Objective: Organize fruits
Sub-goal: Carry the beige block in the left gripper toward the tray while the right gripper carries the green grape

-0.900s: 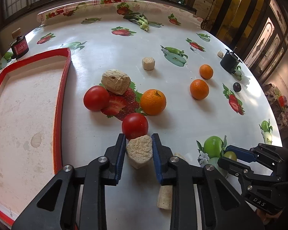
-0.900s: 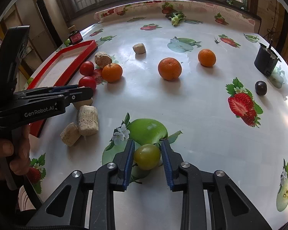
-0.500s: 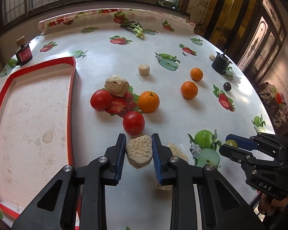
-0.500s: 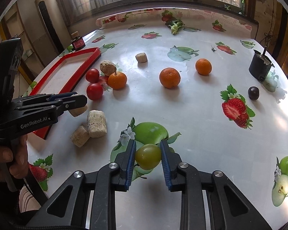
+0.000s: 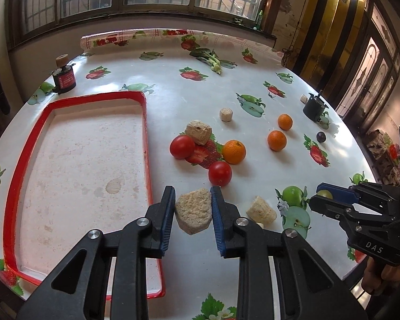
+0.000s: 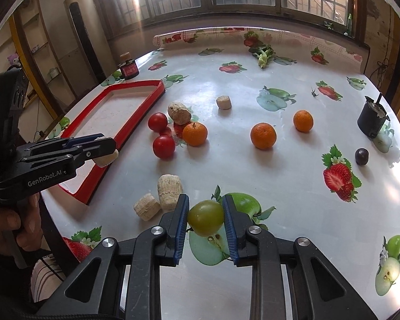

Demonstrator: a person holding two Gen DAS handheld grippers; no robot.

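Fruit-print table point(image 5: 173, 85), red tray point(image 5: 146, 144), tomatoes point(image 5: 182, 146), oranges point(image 5: 234, 151), beige chunks point(image 5: 198, 132), black pot point(image 5: 313, 109)

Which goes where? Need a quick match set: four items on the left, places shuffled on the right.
1 green fruit
2 beige chunk
3 dark plum
4 red tray

A in left gripper
B on table, left of the tomatoes
C in right gripper
D on table near black cup

Pairs: 1-C, 2-A, 3-D, 4-B

Glossy printed tablecloth point(image 5: 173, 90), rough porous beige chunk point(image 5: 194, 214), smooth shiny tomatoes point(image 5: 182, 147), matt stained tray point(image 5: 74, 157)
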